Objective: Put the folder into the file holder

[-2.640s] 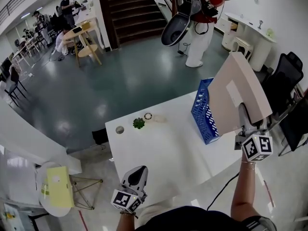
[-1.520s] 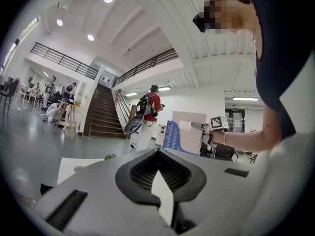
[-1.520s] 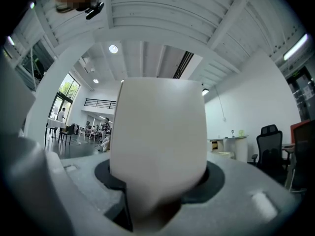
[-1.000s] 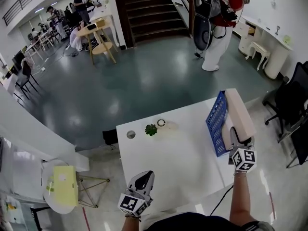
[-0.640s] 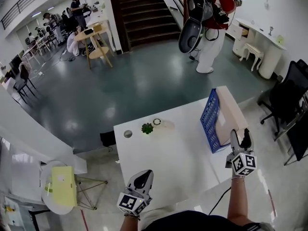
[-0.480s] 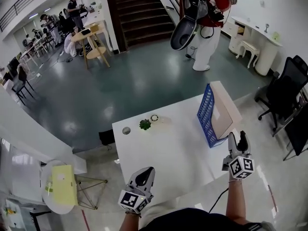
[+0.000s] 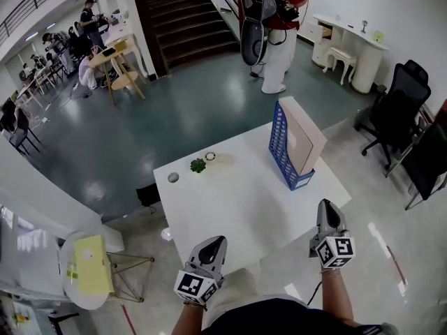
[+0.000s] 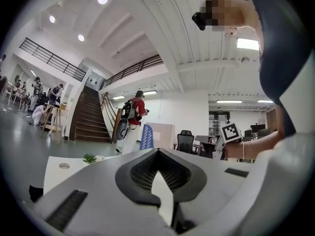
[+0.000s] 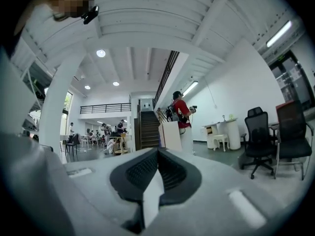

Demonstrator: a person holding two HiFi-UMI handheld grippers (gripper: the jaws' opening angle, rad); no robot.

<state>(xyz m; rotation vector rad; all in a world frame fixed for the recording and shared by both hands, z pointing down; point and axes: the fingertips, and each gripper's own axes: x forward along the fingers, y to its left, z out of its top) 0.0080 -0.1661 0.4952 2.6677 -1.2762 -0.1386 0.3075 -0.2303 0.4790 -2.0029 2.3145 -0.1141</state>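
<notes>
From the head view, my left gripper (image 7: 214, 241) is low at the near edge of the white table (image 7: 230, 201), its jaws clenched together on nothing. My right gripper (image 7: 328, 206) is off the table's near right corner, well apart from the blue file holder (image 7: 279, 152); its jaws have just been closing and now meet with nothing between them. The beige folder (image 7: 304, 139) stands upright inside the file holder on the table's far right part, its top rising above the blue mesh. A small green plant (image 7: 198, 165) sits near the far left edge. Beyond the table a person in a red top (image 7: 278, 19) stands on the floor, and a black office chair (image 7: 393, 114) is off to the right. In the left gripper view my jaws are pressed tip to tip, empty — past them lie the plant at the left, the file holder with the folder in the middle distance, and my right hand with its marker cube at the right. In the right gripper view the jaws are likewise closed and empty — straight ahead stands the folder's pale face, with the person in red behind it and the office chair to the right.
</notes>
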